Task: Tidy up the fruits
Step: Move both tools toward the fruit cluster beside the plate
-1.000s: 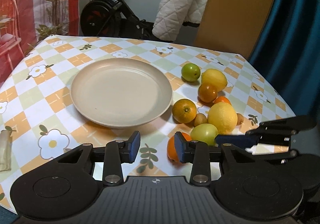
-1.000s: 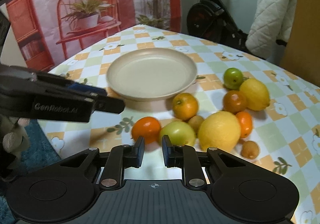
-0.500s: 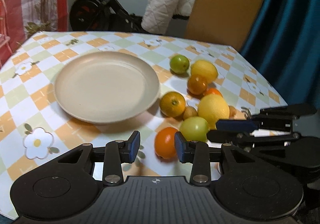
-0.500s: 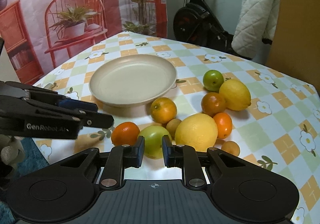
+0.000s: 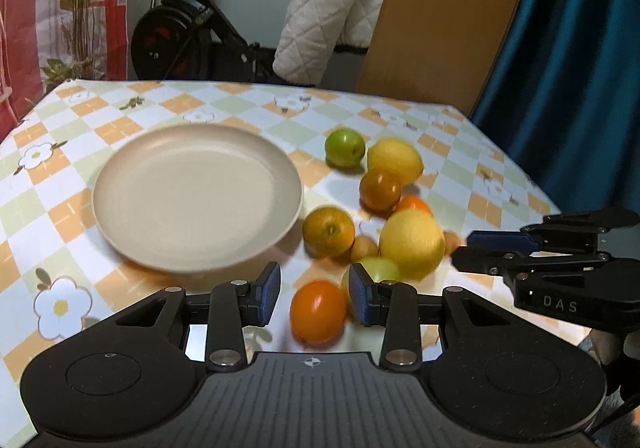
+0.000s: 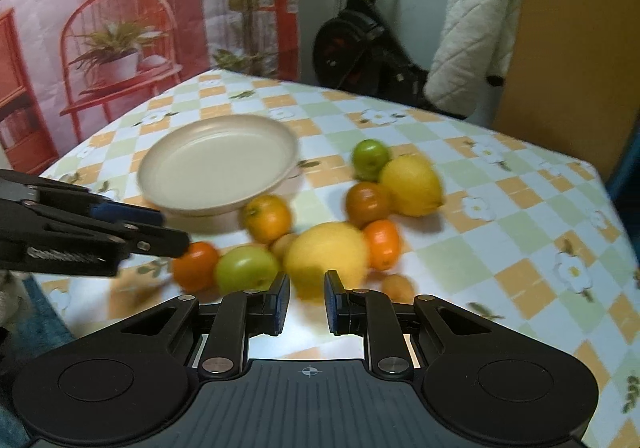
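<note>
An empty beige plate [image 5: 196,196] [image 6: 216,168] sits on the checked tablecloth. To its right lies a cluster of fruits. My left gripper [image 5: 315,288] [image 6: 176,242] is open a little, and the nearest orange [image 5: 318,312] [image 6: 196,266] shows between its pads on the table, not pressed. Beside that orange are a pale green fruit [image 5: 380,268] [image 6: 246,268] and a large yellow fruit [image 5: 412,242] [image 6: 326,252]. My right gripper [image 6: 305,298] [image 5: 460,248] is shut and empty, hanging just short of the large yellow fruit. Farther back lie another orange [image 5: 328,232], a lime [image 5: 345,147] and a lemon [image 5: 394,160].
Small brown fruits [image 6: 396,286] and a small orange fruit [image 6: 382,244] lie in the cluster. Behind the table stand an exercise bike [image 5: 180,40], a white quilt [image 5: 332,8], a wooden board [image 5: 448,16] and a teal curtain [image 5: 572,68]. The table's right edge is close.
My left gripper shifted so the nearest orange now shows between its pads instead of right of them. My right gripper slid right, from before the green fruit to the large yellow one.
</note>
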`<state>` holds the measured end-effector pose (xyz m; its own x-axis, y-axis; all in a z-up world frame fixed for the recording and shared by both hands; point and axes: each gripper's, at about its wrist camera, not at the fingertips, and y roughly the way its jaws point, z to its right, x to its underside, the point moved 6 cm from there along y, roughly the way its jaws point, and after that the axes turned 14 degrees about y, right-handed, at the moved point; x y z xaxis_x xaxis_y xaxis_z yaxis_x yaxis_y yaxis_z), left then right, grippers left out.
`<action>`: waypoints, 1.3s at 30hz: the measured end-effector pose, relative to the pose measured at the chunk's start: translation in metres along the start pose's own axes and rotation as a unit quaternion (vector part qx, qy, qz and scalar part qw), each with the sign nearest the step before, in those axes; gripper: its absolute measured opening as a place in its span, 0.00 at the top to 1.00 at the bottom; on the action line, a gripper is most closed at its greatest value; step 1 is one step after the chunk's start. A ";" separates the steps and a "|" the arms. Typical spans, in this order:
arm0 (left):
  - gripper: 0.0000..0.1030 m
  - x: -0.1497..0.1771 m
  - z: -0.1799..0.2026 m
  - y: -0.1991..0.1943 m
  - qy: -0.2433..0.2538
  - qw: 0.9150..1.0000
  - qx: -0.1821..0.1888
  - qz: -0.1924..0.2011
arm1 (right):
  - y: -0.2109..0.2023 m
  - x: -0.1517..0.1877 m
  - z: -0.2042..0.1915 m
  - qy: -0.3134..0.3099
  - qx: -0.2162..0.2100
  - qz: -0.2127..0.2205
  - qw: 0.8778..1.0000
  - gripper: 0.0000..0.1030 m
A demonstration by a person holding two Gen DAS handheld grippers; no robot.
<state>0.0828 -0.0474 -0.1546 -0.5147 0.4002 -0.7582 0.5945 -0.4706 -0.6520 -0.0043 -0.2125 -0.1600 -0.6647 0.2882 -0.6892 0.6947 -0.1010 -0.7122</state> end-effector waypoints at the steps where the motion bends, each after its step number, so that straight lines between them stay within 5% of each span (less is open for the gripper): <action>1: 0.61 -0.003 -0.001 0.001 -0.003 1.000 -0.002 0.004 | 0.000 -0.003 0.007 0.004 0.008 0.002 1.000 0.83; 8: 0.61 -0.018 0.003 0.011 -0.003 1.000 -0.007 0.011 | 0.018 -0.007 0.049 0.018 0.048 0.001 0.999 0.83; 39: 0.71 -0.025 0.010 0.048 -0.004 0.999 0.020 -0.044 | 0.058 -0.008 0.055 0.043 -0.005 -0.044 0.998 0.77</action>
<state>0.1181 -0.0881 -0.1672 -0.5689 0.4350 -0.6979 0.5224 -0.4643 -0.7152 0.0261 -0.2731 -0.2028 -0.6977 0.3766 -0.6095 0.6372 -0.0629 -0.7682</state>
